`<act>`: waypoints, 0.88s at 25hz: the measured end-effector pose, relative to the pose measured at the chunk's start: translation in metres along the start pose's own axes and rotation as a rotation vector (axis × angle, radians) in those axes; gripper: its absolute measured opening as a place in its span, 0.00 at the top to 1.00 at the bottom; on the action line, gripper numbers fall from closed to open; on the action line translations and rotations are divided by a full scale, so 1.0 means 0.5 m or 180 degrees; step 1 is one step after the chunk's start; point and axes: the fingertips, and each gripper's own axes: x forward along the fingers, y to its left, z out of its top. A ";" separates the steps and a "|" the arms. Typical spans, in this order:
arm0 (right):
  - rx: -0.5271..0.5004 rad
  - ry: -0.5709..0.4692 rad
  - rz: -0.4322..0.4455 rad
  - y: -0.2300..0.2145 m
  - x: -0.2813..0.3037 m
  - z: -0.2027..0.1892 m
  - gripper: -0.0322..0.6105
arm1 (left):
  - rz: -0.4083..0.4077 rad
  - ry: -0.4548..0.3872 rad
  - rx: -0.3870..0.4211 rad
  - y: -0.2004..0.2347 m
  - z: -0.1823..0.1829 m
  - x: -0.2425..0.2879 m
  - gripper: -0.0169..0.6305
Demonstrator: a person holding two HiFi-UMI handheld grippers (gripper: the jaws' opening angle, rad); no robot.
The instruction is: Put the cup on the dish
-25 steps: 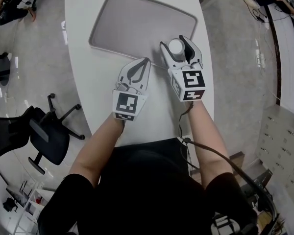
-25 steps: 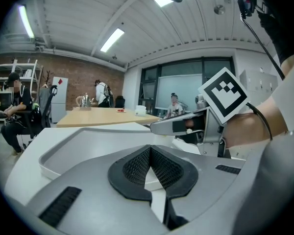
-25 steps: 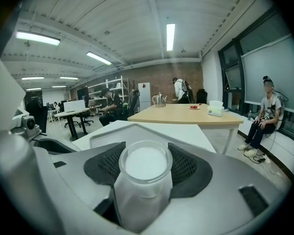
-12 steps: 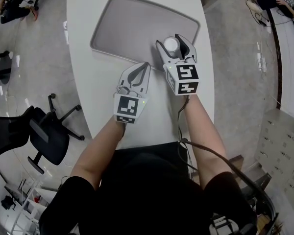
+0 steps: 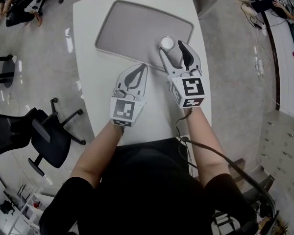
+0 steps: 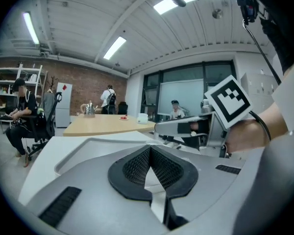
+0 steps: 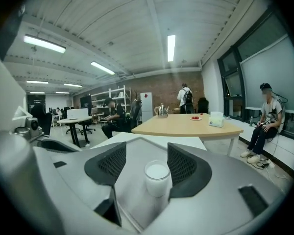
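Note:
A small white cup (image 5: 167, 43) stands upright on the near right part of the grey dish (image 5: 127, 28), a flat rimmed tray. My right gripper (image 5: 172, 48) is open just behind it, with its fingertips to either side of the cup's near side. In the right gripper view the cup (image 7: 157, 177) sits between the spread pads of that gripper (image 7: 146, 155), and I see no contact. My left gripper (image 5: 142, 66) rests shut and empty at the dish's near edge. In the left gripper view its (image 6: 150, 150) pads meet in front of the dish rim (image 6: 78, 153).
The dish lies on a white table (image 5: 88, 72) whose right edge runs close to the right gripper. A black office chair (image 5: 44, 131) stands on the floor to the left. A wooden table (image 7: 191, 124) and seated people are farther off.
The right gripper carried the cup a little farther onto the dish, opened and drew back slightly, leaving the cup standing. The left gripper has barely moved.

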 end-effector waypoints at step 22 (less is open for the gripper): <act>-0.0156 -0.0755 -0.0121 0.224 -0.377 0.176 0.93 | -0.0261 -0.0626 0.0162 -0.165 0.233 -0.269 0.98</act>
